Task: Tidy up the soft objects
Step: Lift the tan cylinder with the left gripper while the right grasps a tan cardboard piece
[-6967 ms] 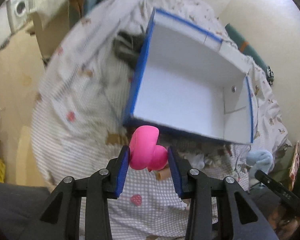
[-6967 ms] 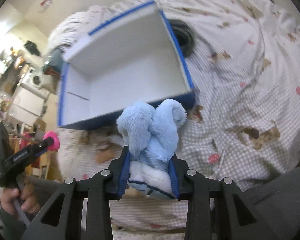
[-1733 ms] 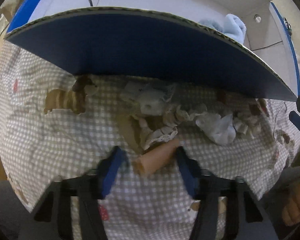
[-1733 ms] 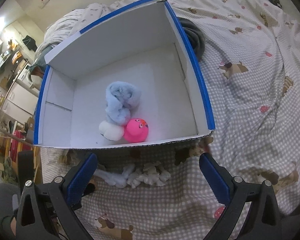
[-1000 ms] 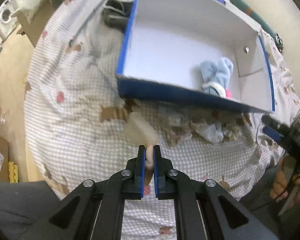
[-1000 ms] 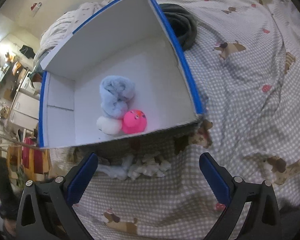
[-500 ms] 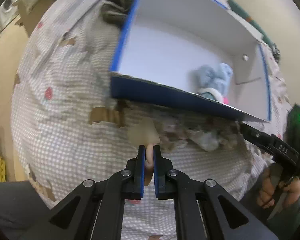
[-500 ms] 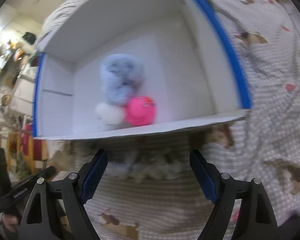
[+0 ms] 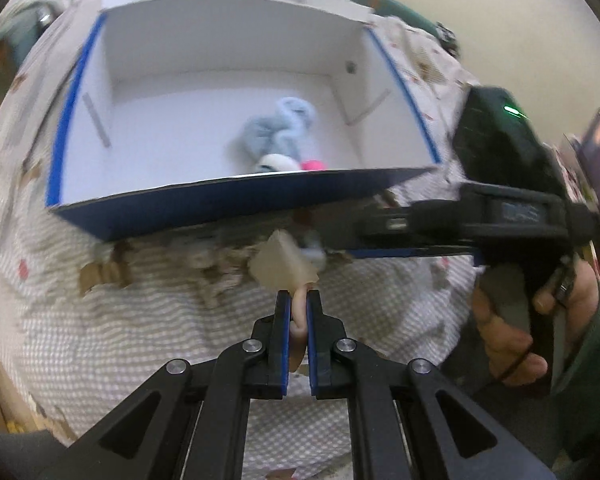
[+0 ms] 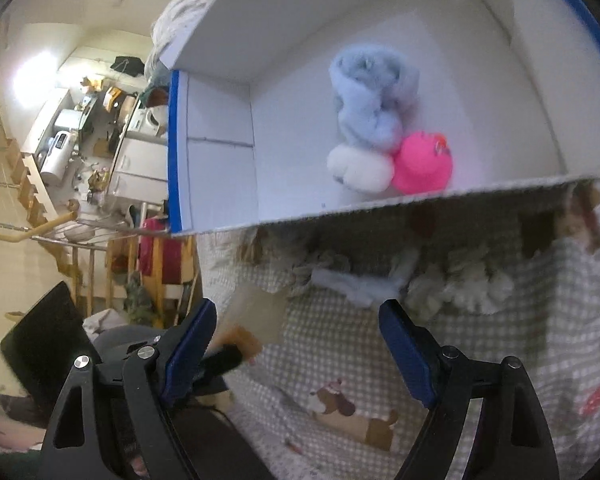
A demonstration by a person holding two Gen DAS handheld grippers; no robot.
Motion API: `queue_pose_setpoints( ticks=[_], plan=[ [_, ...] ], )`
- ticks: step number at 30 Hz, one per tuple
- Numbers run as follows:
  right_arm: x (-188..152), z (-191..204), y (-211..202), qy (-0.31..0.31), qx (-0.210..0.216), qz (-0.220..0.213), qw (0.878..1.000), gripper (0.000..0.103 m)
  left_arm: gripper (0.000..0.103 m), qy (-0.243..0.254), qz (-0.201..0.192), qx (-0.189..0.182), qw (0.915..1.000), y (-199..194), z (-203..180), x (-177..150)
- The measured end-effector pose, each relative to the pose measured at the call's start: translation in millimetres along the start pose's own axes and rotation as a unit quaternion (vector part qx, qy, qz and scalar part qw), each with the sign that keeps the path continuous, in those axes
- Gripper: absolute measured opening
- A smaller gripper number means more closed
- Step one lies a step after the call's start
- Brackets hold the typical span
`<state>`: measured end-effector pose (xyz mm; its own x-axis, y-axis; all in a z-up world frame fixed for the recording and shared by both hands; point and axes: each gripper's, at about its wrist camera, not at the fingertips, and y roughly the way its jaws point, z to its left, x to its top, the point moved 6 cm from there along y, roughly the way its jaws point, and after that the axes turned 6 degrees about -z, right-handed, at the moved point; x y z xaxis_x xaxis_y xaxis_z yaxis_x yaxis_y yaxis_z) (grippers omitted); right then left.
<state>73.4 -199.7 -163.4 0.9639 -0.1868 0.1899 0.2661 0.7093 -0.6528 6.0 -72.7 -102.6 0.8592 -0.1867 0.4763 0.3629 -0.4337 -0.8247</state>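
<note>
The left gripper [image 9: 299, 307] is squeezed tight on the thin pink stem of a small soft toy [image 9: 282, 265]. The toy's pale, squashy, wedge-shaped top sticks out just past the tips. It is held by the stem so the fat end can drop in first, I think. Straight ahead of this gripper sits the box [image 9: 236, 204], white inside with blue edges, made of stiff card. The bedspread [image 9: 100, 320] under it is checked cloth with little dogs on it.

Inside the box, a fluffy blue plush [image 10: 370, 110] with a white end lies touching a smooth round pink toy [image 10: 422, 166], both close to the front wall.

The right gripper [image 10: 298, 354] is wide open and holds nothing. Just ahead of its tips, against the outside of the box, lies a rag rope [image 10: 400, 280], pale and frayed. This looks like its next pick.
</note>
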Motion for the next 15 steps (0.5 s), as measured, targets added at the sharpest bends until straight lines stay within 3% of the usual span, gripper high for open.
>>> queue_pose_setpoints(
  ticks=[5,9,11,13,15],
  plan=[
    [-9.9,5.6,13.1,0.000,0.016,0.035,0.999,0.086,0.007,0.043,-0.001,-0.013,0.9990,2.7,-22.5,-3.4],
    [-13.2,6.4,18.0,-0.005,0.010,0.044,0.999,0.037,0.007,0.053,0.005,-0.017,0.9984,6.5,-27.0,-6.5],
    [-14.8,3.8,16.5,-0.005,0.006,0.048,0.999,0.028,0.007,0.053,0.009,-0.016,0.9984,8.1,-26.7,-6.6],
    [-11.7,3.0,14.2,-0.013,-0.005,0.038,0.999,0.010,0.007,0.050,0.013,-0.013,0.9986,10.6,-25.3,-8.5],
    [-9.6,2.8,9.8,-0.024,-0.013,0.027,0.999,0.005,0.007,0.046,0.015,-0.005,0.9988,12.4,-21.3,-9.1]
  ],
)
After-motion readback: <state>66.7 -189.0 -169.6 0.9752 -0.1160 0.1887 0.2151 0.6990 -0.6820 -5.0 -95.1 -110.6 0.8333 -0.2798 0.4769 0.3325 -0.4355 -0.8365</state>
